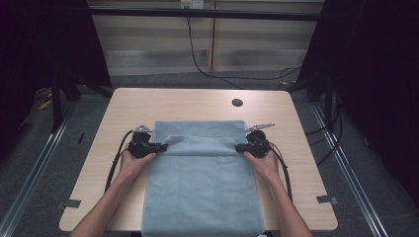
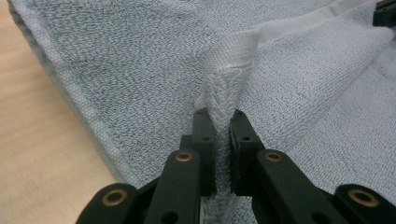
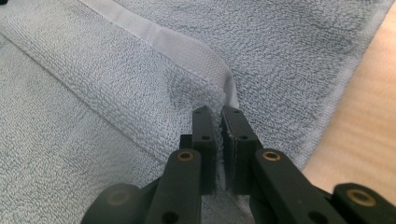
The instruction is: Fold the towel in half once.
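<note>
we look down on a pale blue towel (image 1: 202, 192) spread along the middle of a light wooden tabletop (image 1: 291, 128), its near end hanging just over the near edge. the far end of the towel is folded back toward us, so a doubled band of cloth lies across the width of the towel, and its hemmed edge runs from one gripper to the other.

at the left end of that folded edge we see the left gripper (image 1: 159, 147), held in the person's left hand (image 1: 132, 163). in the left gripper view its black jaws are clamped on a pinched-up corner of the towel (image 2: 140, 60), terry cloth squeezed between them and the white hem rising just beyond the tips. bare tabletop (image 2: 32, 154) shows to the left of the cloth there.

at the right end we see the right gripper (image 1: 240, 147), held in the person's right hand (image 1: 264, 163). in the right gripper view its jaws are closed on the opposite corner of the towel (image 3: 70, 116), the hem (image 3: 177, 46) running away to the far left, and the tabletop (image 3: 369, 116) showing at the right.

both forearms come in from the near edge, one on either side of the towel. a small dark round hole (image 1: 237, 102) sits in the tabletop beyond the towel, to the far right.
</note>
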Demonstrator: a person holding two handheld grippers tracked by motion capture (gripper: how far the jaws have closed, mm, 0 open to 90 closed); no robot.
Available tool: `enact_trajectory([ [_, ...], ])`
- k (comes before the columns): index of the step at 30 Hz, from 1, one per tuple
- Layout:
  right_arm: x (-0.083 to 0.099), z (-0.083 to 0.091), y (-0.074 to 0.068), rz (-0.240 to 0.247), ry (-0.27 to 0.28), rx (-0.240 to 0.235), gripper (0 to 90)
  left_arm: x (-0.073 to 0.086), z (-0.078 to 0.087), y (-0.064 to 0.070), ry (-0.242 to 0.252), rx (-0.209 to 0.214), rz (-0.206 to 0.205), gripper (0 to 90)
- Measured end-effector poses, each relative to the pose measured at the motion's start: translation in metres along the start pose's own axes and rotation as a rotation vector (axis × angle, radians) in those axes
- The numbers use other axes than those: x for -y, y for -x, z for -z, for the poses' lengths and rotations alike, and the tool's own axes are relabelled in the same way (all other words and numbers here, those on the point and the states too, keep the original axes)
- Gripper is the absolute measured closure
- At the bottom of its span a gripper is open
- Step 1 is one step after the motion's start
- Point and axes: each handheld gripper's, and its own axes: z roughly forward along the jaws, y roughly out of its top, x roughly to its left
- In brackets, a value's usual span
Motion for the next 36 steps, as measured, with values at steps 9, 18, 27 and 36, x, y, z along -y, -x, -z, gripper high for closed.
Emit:
enact_trajectory([
  [9,-0.011,-0.011,0.008,-0.041,0.027,0.053,84.8,-0.021,-0.021,-0.011,0.014,-0.079,-0.028,83.5],
  [18,-0.027,-0.025,0.013,-0.035,0.041,0.147,84.9,-0.030,-0.030,-0.016,0.022,-0.109,-0.012,83.5],
  [27,-0.029,-0.023,0.024,-0.100,0.107,0.083,85.1,-0.029,-0.016,-0.015,0.057,-0.077,0.013,84.1],
  [36,-0.045,0.044,0.016,-0.073,0.326,-0.010,85.2,-0.053,0.044,0.015,0.196,-0.013,-0.078,84.1],
])
